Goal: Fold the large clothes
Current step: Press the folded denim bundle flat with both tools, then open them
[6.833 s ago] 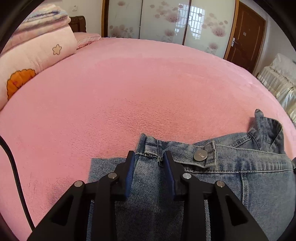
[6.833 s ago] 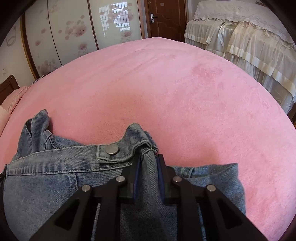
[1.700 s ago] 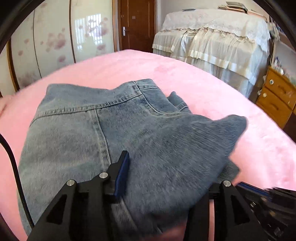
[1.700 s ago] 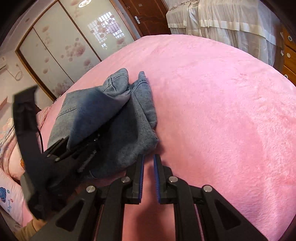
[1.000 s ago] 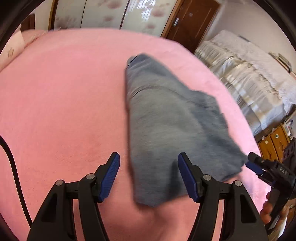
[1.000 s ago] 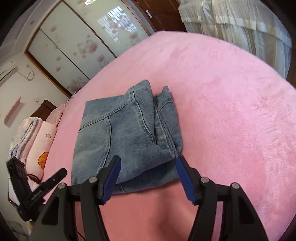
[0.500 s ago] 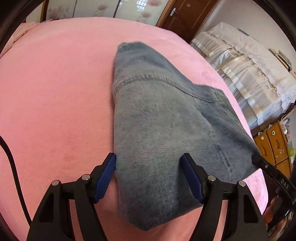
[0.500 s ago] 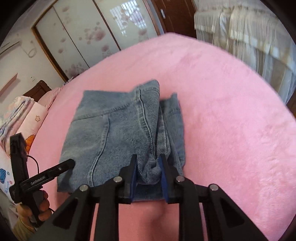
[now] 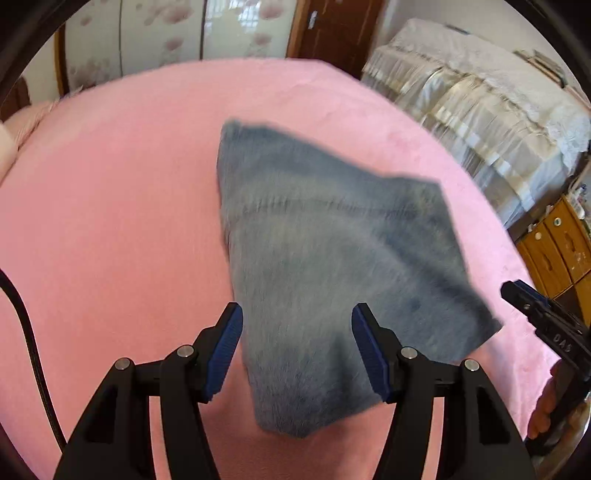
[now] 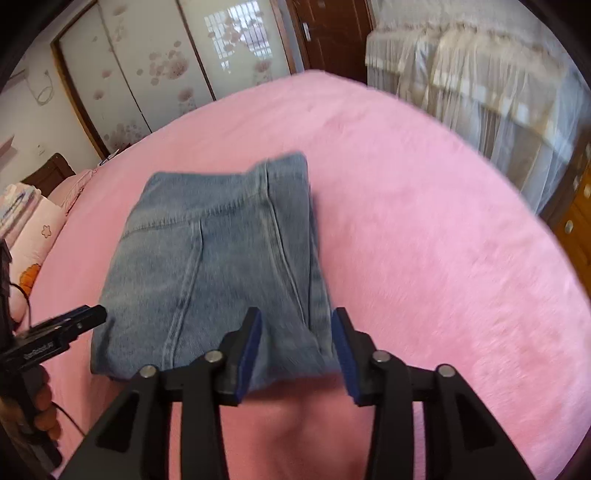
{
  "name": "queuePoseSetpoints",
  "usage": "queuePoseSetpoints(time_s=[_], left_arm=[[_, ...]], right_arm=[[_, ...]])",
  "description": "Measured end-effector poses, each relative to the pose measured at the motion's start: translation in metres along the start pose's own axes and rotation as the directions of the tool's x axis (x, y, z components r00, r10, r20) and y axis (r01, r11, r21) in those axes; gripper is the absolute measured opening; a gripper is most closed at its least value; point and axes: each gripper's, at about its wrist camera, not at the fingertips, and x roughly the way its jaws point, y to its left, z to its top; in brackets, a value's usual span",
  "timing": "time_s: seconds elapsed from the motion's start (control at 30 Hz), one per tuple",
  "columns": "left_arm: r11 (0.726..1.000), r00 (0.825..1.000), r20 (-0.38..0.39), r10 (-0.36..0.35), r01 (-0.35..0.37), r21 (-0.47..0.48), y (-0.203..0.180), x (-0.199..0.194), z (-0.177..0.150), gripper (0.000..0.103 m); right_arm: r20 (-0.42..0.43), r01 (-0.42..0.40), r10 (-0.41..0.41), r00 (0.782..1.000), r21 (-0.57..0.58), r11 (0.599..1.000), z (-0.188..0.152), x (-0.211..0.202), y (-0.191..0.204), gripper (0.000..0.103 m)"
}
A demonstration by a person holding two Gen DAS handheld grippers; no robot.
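Observation:
The blue jeans (image 9: 332,258) lie folded into a compact packet on the pink bed (image 9: 110,206); they also show in the right wrist view (image 10: 218,258). My left gripper (image 9: 297,343) is open, its blue pads on either side of the packet's near corner, which looks lifted and blurred. My right gripper (image 10: 297,347) is open, straddling the packet's near right corner without pinching it. Each gripper shows at the edge of the other's view: the right one (image 9: 539,314) and the left one (image 10: 62,332).
The pink blanket (image 10: 424,240) spreads wide around the jeans. Pillows and folded bedding (image 10: 29,229) sit at the left. A second bed with cream lace covers (image 9: 480,110), a wooden cabinet (image 9: 554,240), sliding wardrobe doors (image 10: 166,74) and a brown door (image 10: 332,33) stand beyond.
My right gripper has opened and let go of the fold it pinched half a second ago. The left gripper stays open and has drawn back a little; the view is motion-blurred.

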Motion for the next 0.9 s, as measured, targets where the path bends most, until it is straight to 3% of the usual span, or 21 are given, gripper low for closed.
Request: queuePoseSetpoints(time_s=[0.17, 0.37, 0.47, 0.6, 0.67, 0.8, 0.9], left_arm=[[1.000, 0.999, 0.036, 0.002, -0.002, 0.006, -0.005, 0.005, 0.052, 0.061], [0.995, 0.998, 0.047, -0.037, 0.041, -0.090, 0.003, 0.059, 0.100, 0.061], [0.996, 1.000, 0.005, 0.000, 0.000, -0.095, 0.003, 0.097, 0.109, 0.061], [0.995, 0.995, -0.039, 0.089, -0.091, -0.051, 0.005, 0.127, 0.107, 0.051], [0.994, 0.994, -0.032, 0.105, -0.105, -0.005, 0.000, 0.130, 0.103, 0.050], [0.992, 0.993, -0.007, 0.117, -0.116, 0.039, -0.004, 0.131, 0.098, 0.050], [0.993, 0.994, -0.006, 0.108, -0.107, 0.038, -0.004, 0.128, 0.097, 0.050]], right_arm=[[0.031, -0.070, 0.071, 0.997, -0.053, 0.996, 0.051, 0.014, 0.038, 0.046], [-0.023, -0.139, 0.137, 0.990, -0.057, 0.989, 0.107, 0.095, 0.079, 0.044], [-0.060, -0.140, 0.136, 0.989, -0.067, 0.988, 0.115, 0.126, 0.084, 0.040], [-0.079, 0.002, -0.009, 0.997, -0.087, 0.996, 0.117, 0.156, 0.064, 0.026], [-0.084, 0.026, -0.032, 0.996, -0.068, 0.997, 0.115, 0.161, 0.042, 0.000], [-0.090, 0.013, -0.011, 0.996, 0.030, 0.999, 0.106, 0.160, -0.001, 0.000], [-0.092, -0.010, 0.015, 0.996, 0.053, 0.999, 0.106, 0.157, -0.007, 0.000]])
